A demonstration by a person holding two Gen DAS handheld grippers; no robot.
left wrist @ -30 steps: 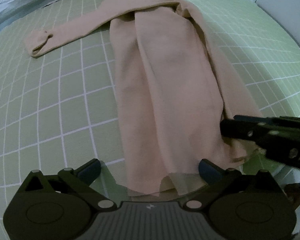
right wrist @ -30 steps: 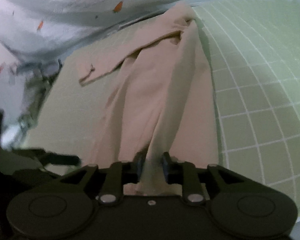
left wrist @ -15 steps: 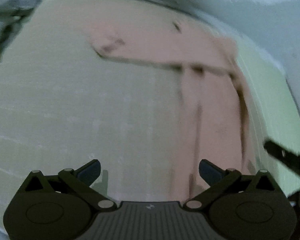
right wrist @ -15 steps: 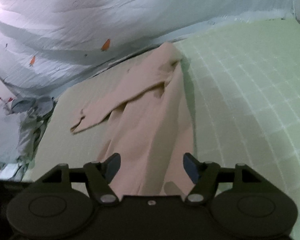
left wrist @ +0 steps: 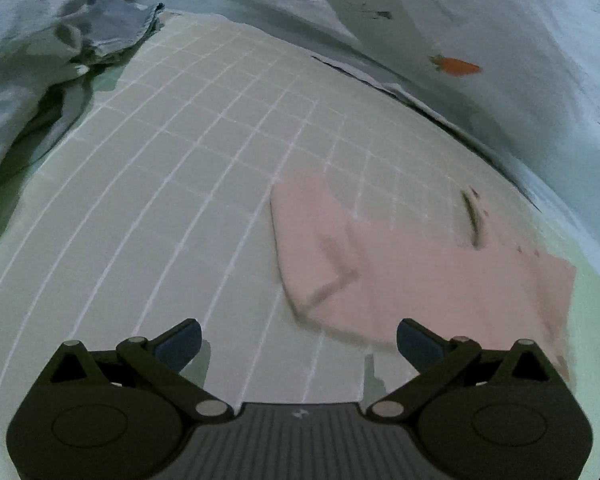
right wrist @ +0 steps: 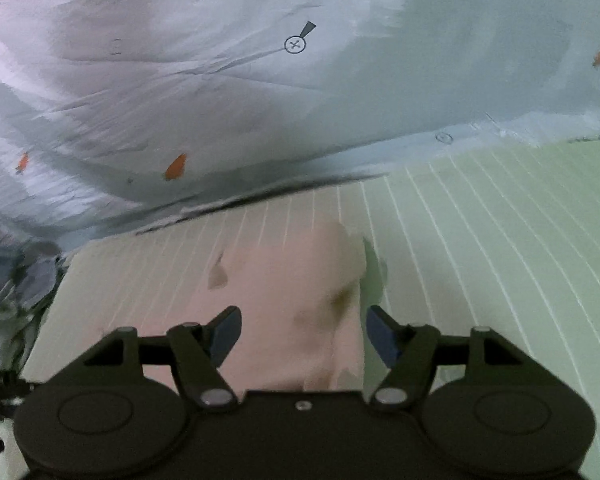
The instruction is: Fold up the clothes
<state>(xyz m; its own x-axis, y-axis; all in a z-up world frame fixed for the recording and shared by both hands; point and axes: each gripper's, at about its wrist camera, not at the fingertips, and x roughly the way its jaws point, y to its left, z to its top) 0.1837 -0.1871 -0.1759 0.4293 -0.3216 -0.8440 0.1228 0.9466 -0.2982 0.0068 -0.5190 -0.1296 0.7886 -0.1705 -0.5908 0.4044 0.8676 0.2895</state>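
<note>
Both jaws spread, empty, above pink garment (left wrist: pixel 412 264) on gridded mat (left wrist: pixel 188 168); crumpled grey cloth (left wrist: pixel 80 32) beyond.

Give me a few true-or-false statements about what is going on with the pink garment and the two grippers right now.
1. The pink garment lies on a green mat with a white grid. True.
2. The right gripper is clamped on the garment. False: its jaws stand apart with nothing between the pads, having just been opening.
3. The left gripper is open and holds nothing. True.
4. A red towel lies crumpled at the mat's far left corner. False: the crumpled cloth there is grey-blue.
5. The pale sheet behind the mat carries small orange marks. True.
</note>
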